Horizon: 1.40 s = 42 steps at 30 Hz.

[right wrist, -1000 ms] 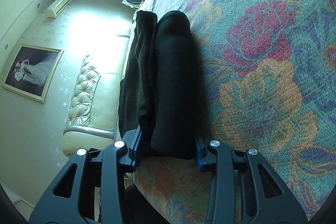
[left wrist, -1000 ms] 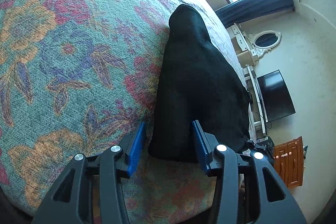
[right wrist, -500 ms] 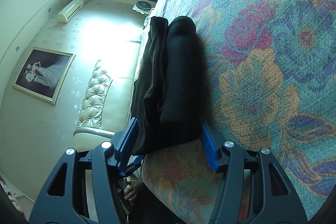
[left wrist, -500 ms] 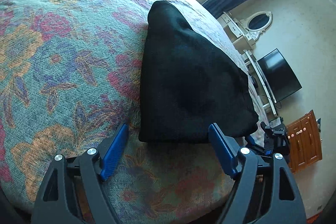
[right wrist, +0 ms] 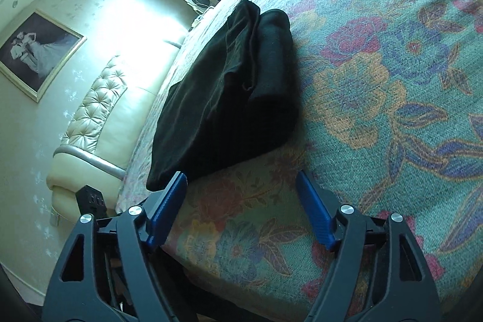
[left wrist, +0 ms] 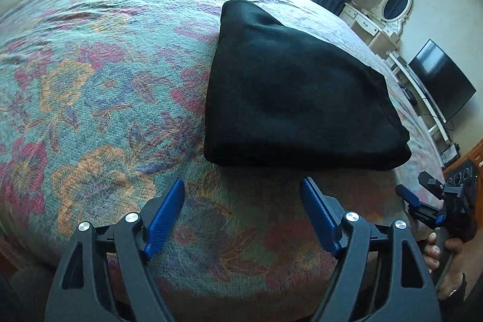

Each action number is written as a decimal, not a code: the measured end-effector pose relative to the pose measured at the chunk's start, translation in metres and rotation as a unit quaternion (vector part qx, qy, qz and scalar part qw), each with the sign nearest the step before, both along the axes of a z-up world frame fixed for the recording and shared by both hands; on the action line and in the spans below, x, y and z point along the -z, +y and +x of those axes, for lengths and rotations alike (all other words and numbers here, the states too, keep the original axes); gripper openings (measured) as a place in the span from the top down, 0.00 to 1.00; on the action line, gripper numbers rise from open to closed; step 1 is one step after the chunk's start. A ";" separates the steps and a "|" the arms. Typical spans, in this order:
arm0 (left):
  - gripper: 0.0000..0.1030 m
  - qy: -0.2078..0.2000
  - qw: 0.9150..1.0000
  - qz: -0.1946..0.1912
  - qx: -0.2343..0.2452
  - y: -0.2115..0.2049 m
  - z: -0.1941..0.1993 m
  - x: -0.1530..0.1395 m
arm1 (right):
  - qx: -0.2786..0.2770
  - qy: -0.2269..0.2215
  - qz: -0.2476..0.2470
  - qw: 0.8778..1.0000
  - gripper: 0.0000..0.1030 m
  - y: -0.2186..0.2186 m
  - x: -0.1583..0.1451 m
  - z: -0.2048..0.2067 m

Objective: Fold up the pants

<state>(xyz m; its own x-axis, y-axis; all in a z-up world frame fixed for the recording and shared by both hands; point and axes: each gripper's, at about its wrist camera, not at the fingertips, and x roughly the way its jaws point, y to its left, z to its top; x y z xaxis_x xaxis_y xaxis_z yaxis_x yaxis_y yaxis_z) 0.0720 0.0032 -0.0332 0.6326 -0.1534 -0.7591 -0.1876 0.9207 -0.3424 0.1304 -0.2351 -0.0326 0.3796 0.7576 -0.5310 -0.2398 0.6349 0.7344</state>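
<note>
Resting folded on the bedspread: pants, both grippers clear of them.

Left wrist: left gripper (left wrist: 243, 213) jaws wide, nothing between them, just been opening. Pants (left wrist: 289, 98) lie as a black folded bundle on the floral bedspread (left wrist: 90, 86), ahead of the fingertips and apart from them. Right gripper (left wrist: 434, 195) shows at the right edge, a hand (left wrist: 443, 255) on its handle. TV (left wrist: 440, 80) on the far wall.
Right wrist: right gripper (right wrist: 241, 207) jaws wide and empty, just been opening. Pants (right wrist: 229, 86) near the bed edge; the left pad (right wrist: 169, 207) overlaps their near corner, contact unclear. Headboard (right wrist: 96, 98) beyond.
</note>
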 end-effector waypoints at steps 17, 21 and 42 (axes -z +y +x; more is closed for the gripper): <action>0.25 0.023 0.995 0.093 -0.026 -0.045 -0.019 -0.009 | 0.022 -0.078 -0.223 0.971 0.18 0.070 -0.016 -0.038; 0.25 0.012 0.993 0.113 -0.030 -0.049 -0.024 -0.014 | 0.035 -0.086 -0.238 0.967 0.18 0.068 -0.021 -0.044; 0.25 -0.045 0.988 0.144 -0.040 -0.052 -0.033 -0.045 | 0.059 -0.142 -0.259 0.954 0.13 0.073 -0.055 -0.054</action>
